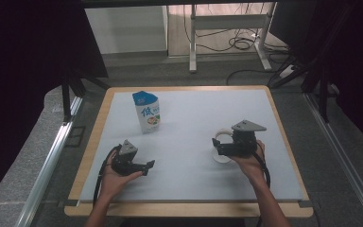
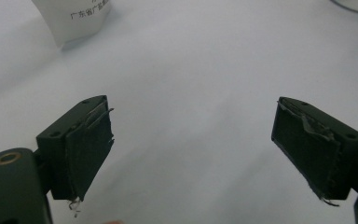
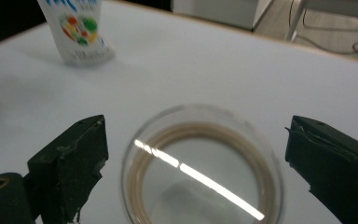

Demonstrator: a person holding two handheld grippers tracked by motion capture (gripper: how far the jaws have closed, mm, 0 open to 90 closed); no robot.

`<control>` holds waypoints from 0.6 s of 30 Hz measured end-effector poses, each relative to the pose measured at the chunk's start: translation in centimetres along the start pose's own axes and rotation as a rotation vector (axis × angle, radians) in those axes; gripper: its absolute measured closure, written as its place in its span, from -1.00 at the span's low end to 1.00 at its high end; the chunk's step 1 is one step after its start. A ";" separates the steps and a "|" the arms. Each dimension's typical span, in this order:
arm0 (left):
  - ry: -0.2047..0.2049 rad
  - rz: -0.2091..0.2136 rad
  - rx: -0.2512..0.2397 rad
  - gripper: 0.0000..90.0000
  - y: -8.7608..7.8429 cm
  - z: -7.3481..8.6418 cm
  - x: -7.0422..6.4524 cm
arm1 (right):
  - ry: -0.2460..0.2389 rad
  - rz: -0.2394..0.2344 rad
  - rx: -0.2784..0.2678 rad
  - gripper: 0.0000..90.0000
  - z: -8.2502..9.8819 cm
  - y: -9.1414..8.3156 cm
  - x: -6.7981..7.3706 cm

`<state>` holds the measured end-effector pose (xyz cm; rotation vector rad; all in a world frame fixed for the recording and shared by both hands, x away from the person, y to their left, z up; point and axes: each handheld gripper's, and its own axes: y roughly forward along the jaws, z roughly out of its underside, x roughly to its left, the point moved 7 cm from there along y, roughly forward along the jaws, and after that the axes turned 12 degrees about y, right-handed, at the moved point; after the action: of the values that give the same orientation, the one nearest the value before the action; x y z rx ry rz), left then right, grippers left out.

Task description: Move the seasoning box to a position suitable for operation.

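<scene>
Straddling the glass cup [image 3: 203, 168], the right tool [image 3: 196, 163] has its jaws standing wide on both sides of the rim, and neither pad touches the glass, so nothing is held. The cup stands upright on the right half of the desk [image 1: 194, 118], in the high view just under the right tool [image 1: 222, 147]. I judge that the step in hand is the approach to grasp this cup: the jaws are placed around it but not closed. The next move, as I judge it, calls for closing the jaws evenly on the wall of the cup, a little below the rim, so that the smooth glass does not slip or tip.

The left tool [image 1: 146, 166] rests low over the left part of the desk, its jaws also wide apart with only bare surface between them. The milk carton [image 1: 147, 111] stands upright farther back on the left, well apart from both tools.

For moving there is much open room: the middle of the desk is free between carton and cup. The cup is nearer to the right edge than to the middle, so a push toward that side should be avoided.
</scene>
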<state>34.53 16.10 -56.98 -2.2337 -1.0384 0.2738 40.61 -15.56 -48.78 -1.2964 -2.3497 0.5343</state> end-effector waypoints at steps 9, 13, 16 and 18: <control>-0.006 -0.003 -0.016 -0.73 -0.2 0.0 0.1 | 0.037 -0.053 -0.140 -0.37 -2.2 -3.9 -1.3; -0.005 -0.007 -0.012 -0.72 -0.3 0.0 0.3 | 0.049 -0.097 -0.151 -0.10 -1.3 -4.7 -1.6; -0.008 -0.006 -0.012 -0.72 -0.2 0.0 0.3 | 0.050 -0.097 -0.154 -0.01 -0.8 -4.9 -1.7; -0.004 -0.006 -0.007 -0.72 -0.1 0.1 0.2 | 0.055 -0.094 -0.151 0.06 -0.1 -5.0 -2.0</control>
<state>34.58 16.30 -56.98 -2.2361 -1.0495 0.2720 38.08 -19.71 -46.49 -1.2399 -2.4306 0.2936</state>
